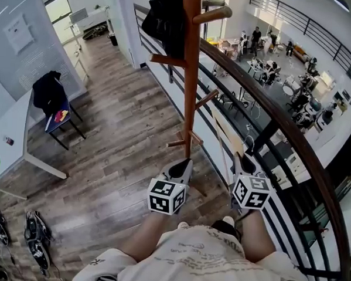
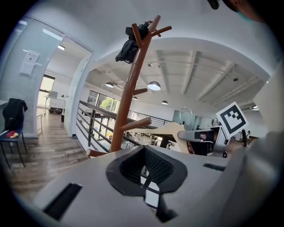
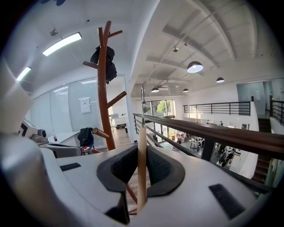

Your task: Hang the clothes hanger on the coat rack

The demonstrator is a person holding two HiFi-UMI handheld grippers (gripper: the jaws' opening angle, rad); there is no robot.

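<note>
The brown wooden coat rack stands right in front of me beside the railing, its pegs angled upward and a black garment hanging on its top. A pale wooden hanger stands upright to the right of the pole with my right gripper shut on it. In the right gripper view the hanger runs up between the jaws, with the rack to the left. My left gripper is at the foot of the pole, shut and holding nothing. The left gripper view shows the rack and the hanger.
A dark curved railing runs close on the right, with a drop to a lower floor behind it. At the left stand a chair with a dark jacket and a white table. Shoes lie on the wooden floor.
</note>
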